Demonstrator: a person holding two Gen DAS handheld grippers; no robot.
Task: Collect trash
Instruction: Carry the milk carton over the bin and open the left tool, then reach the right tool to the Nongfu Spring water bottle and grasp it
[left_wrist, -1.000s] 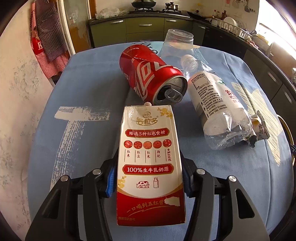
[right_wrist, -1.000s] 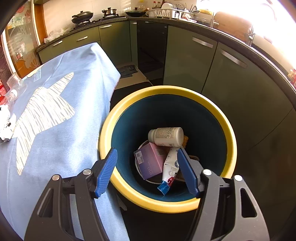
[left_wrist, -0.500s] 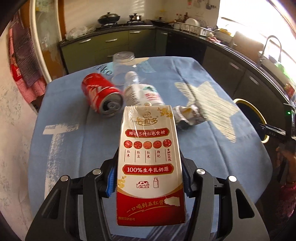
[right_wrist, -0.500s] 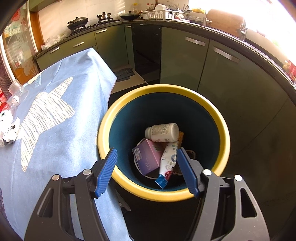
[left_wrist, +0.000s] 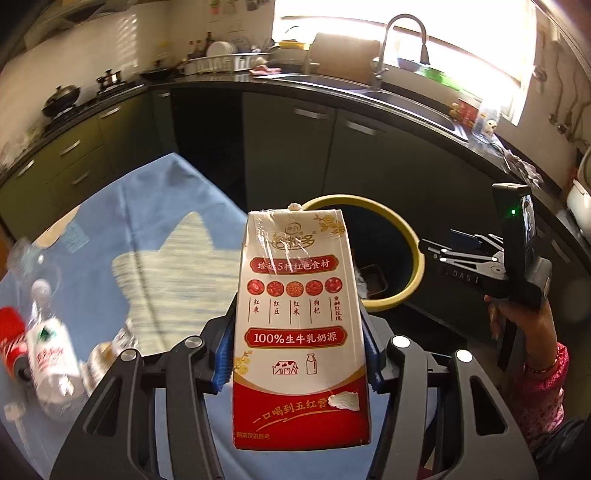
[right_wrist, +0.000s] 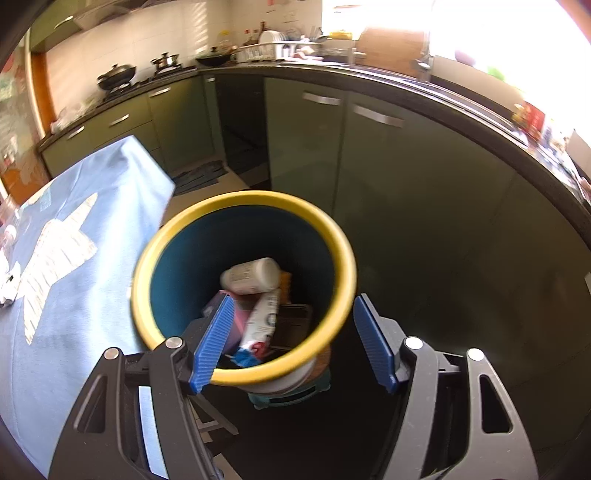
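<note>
The left gripper (left_wrist: 297, 354) is clamped on the carton (left_wrist: 299, 325) above the table (left_wrist: 155, 206) edge, short of the bin (right_wrist: 243, 284) — not yet dropped. The right gripper (right_wrist: 291, 339) hangs apart, empty. Bin holds some trash; bottle (left_wrist: 50, 354) and can (left_wrist: 11, 343) remain.

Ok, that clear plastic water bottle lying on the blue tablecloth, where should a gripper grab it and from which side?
Grip the plastic water bottle across its labelled middle, coming down from above with the fingers either side of its long axis. It lies flat on the tablecloth with the cap end pointing away, so the round body is the widest clear span. A red can sits close on one side, so that finger's gap looks tight.
</note>
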